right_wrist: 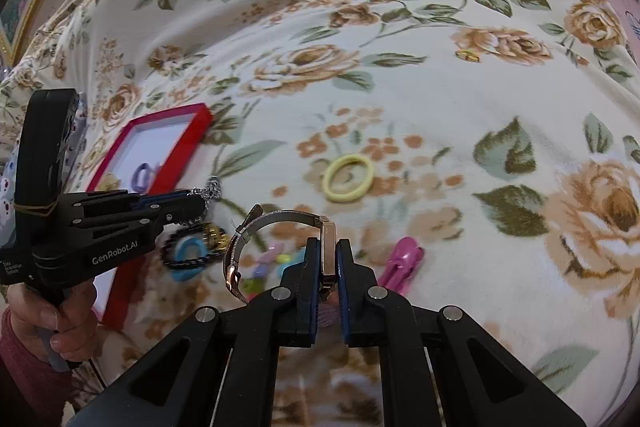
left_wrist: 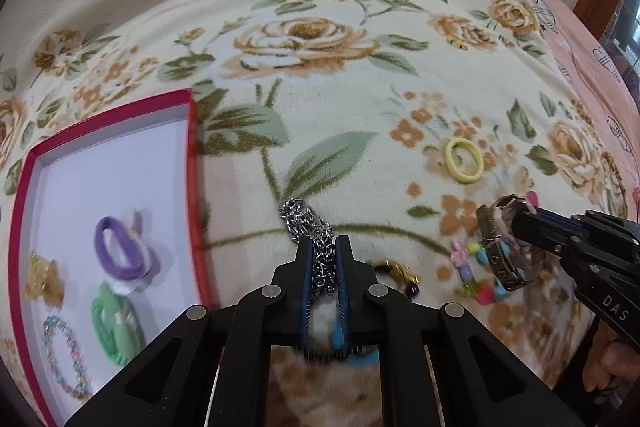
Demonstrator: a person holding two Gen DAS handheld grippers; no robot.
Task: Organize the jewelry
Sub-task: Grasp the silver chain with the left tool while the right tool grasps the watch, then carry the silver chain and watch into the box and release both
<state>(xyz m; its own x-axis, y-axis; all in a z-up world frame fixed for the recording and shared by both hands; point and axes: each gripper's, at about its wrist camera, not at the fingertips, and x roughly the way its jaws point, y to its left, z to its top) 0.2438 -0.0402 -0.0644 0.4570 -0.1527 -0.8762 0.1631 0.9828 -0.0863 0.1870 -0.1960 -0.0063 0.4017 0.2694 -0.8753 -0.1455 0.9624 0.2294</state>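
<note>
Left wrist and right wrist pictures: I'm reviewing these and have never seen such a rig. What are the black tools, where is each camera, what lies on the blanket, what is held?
No robot here: a person holds a hand-held gripper in each hand, each carrying a fisheye camera looking along its two fingers.

The left wrist view shows the left hand-held gripper shut on a silver chain. The right wrist view shows the right hand-held gripper shut on a wristwatch with a metal mesh band.

Everything lies on a floral blanket. To the left is a red box already holding hair ties and a beaded bracelet. Loose on the blanket: a yellow hair tie, a pink clip, a colourful bead bracelet and a few small pieces.
</note>
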